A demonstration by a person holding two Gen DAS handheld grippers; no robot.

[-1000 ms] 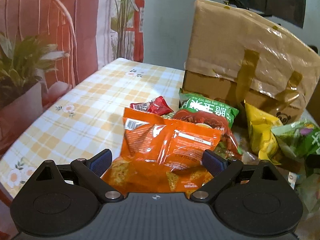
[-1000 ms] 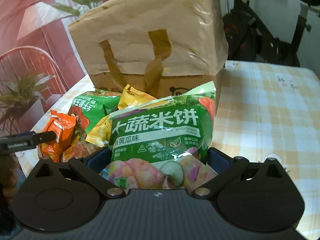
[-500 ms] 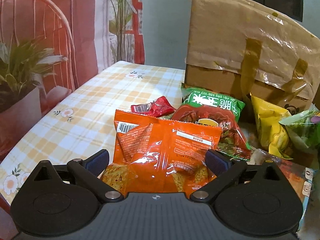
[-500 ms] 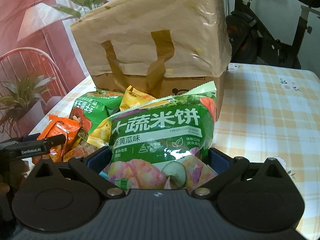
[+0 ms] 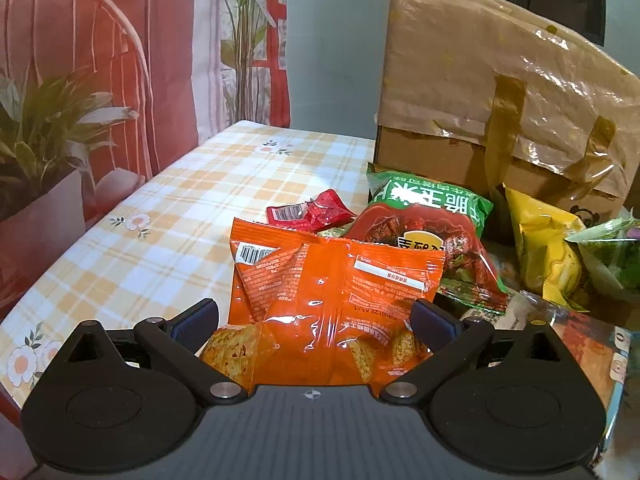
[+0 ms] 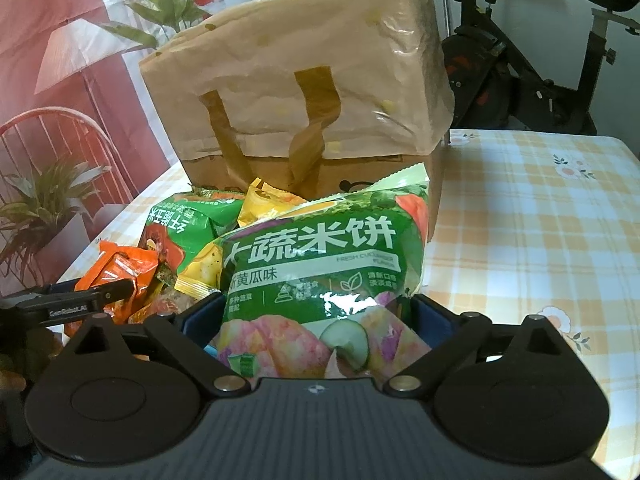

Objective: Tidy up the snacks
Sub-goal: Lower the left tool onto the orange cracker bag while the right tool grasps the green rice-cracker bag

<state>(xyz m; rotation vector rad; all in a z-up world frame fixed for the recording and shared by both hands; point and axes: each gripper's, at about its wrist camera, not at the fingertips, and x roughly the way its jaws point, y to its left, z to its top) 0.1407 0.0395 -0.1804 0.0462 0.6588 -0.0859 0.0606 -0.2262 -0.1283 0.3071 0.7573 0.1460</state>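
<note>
The left gripper stands wide, its pads flanking an orange snack bag that lies between them; whether the pads press on it cannot be told. The right gripper has its fingers on either side of a green rice-cracker bag, which stands upright between them and looks gripped. Just beyond, on the yellow checked tablecloth, lie a green-and-red packet, a small red wrapper and a yellow bag, heaped close together. Behind the heap stands a tan insulated tote bag with its flap down, and an exercise bike is further back.
</note>
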